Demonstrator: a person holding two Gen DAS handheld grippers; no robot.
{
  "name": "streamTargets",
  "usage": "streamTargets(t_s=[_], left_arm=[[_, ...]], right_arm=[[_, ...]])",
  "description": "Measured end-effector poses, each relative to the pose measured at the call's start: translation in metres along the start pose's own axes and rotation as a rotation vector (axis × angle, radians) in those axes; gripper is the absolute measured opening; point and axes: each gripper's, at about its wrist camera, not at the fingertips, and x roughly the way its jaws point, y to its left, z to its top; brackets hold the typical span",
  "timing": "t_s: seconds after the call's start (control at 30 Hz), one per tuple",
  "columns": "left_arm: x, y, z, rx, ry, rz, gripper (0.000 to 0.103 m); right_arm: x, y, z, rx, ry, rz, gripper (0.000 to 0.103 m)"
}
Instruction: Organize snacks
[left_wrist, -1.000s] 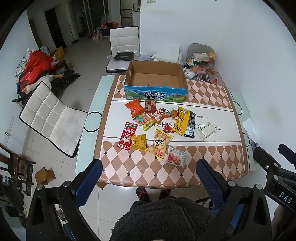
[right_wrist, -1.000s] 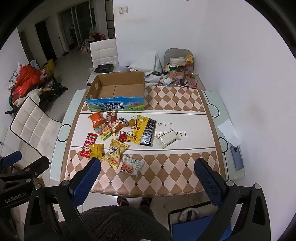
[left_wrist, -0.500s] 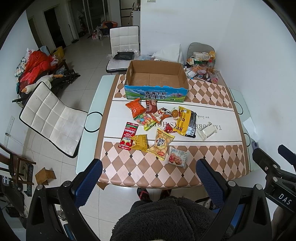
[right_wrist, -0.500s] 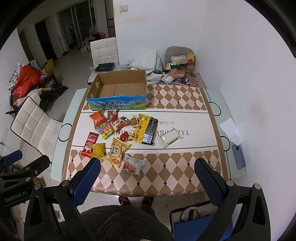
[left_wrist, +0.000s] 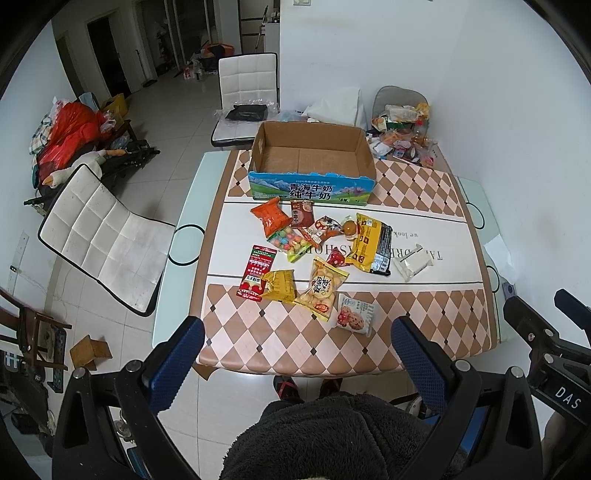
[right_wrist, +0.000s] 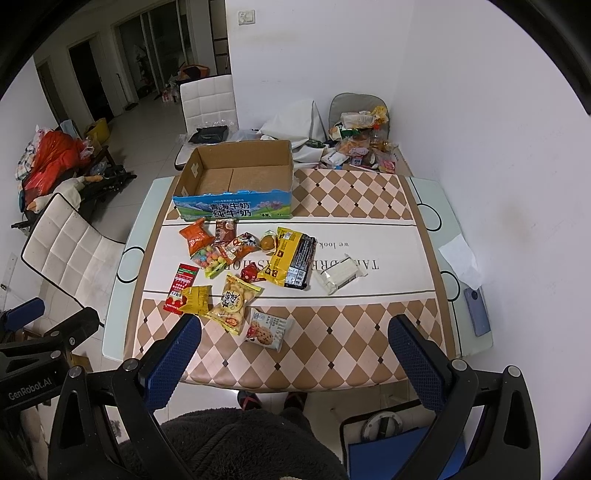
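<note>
Several snack packets lie on the table (left_wrist: 424, 325) in front of an empty cardboard box (left_wrist: 312, 158), also seen in the right wrist view (right_wrist: 240, 177). Among them are an orange bag (left_wrist: 270, 220), a yellow-black pack (left_wrist: 370, 243), a white packet (left_wrist: 412, 261), a red sachet (left_wrist: 257, 271) and a cookie packet (left_wrist: 355, 313). My left gripper (left_wrist: 295, 354) is open and empty, high above the table's near edge. My right gripper (right_wrist: 293, 350) is open and empty too, at the same height.
White chairs stand at the left (left_wrist: 99, 236) and at the far end (left_wrist: 245, 81). A pile of clutter (left_wrist: 402, 129) sits at the table's far right corner. A phone (right_wrist: 476, 312) and a tissue (right_wrist: 461, 262) lie on the right edge. The wall is close on the right.
Both grippers have moved slightly closer to the table; the snacks and box sit a little lower and nearer in both views. Nothing on the table has moved.
</note>
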Motion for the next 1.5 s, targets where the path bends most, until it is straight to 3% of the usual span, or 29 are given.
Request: streamTargets(t_s=[1.5], left_arm=[[0.000, 0.006, 0.000, -0.001, 0.004, 0.003, 0.103]], right_arm=[[0.011, 0.008, -0.001, 0.001, 0.013, 0.007, 0.103]])
